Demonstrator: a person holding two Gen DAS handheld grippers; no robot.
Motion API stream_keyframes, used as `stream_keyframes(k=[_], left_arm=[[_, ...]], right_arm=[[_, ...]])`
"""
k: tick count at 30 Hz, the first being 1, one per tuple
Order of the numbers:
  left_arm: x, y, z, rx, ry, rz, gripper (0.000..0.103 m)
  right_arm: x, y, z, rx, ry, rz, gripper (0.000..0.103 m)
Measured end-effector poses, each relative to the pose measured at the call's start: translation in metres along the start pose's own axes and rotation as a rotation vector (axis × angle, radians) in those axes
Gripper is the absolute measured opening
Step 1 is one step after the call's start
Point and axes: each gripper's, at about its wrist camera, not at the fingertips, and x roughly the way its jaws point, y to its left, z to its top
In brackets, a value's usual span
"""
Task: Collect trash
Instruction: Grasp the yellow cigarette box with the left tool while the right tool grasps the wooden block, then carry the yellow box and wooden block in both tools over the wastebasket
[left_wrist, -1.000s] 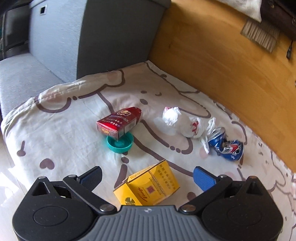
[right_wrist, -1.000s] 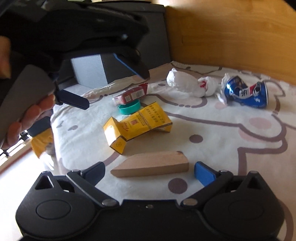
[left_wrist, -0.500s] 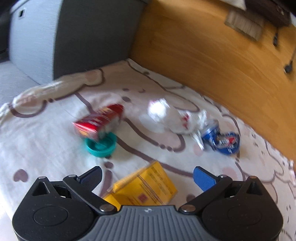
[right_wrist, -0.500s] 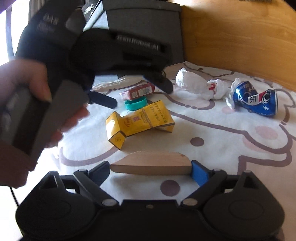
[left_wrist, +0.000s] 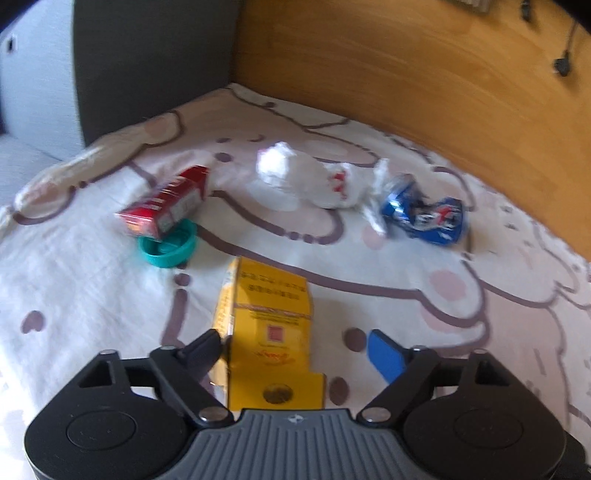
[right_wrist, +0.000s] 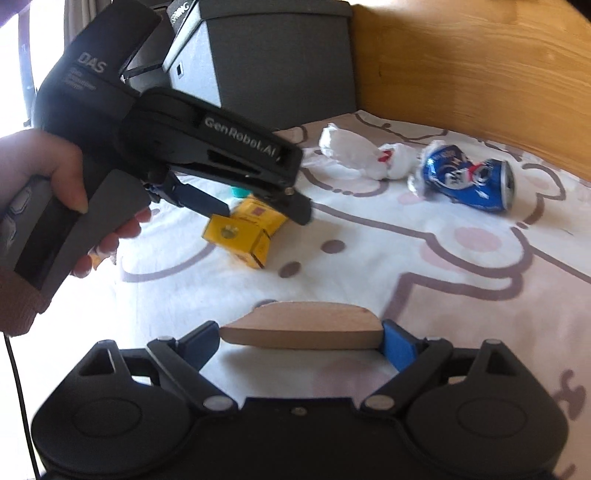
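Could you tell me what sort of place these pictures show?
Most likely a bedroom or living room at home: a cartoon-print sheet covers the soft surface, a grey upholstered seat stands beside it, and a wooden floor lies beyond.

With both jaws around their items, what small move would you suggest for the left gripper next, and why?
Probably finish closing the left gripper. Its jaws have just been closing around the yellow box; the near finger touches one side, while the blue pad stands clear of the other, so the box is not yet gripped.
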Motion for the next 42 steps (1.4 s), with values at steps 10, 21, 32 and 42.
stream_keyframes(k=[10,21,32,42], left_arm=[[0.017,-0.012,0.010,0.014,0.039,0.167,0.061],[-0.015,-0.023,-0.014,-0.043,-0.039,0.234,0.058],[-0.090,-0.031,-0.048,-0.098,-0.140,0.299,0.058],[-0.145,-0.032,-0.093,-0.157,-0.189,0.334,0.058]], right_arm=[[-0.016,-0.027,-0.002,0.010,0.029,0.022,0.093],[-0.028,-0.044,0.000,0.022,0.038,-0.004,0.093],[-0.048,-0.046,0.010,-0.005,0.011,-0.025,0.093],[-0.076,-0.032,0.022,-0.026,-0.035,-0.014,0.093]])
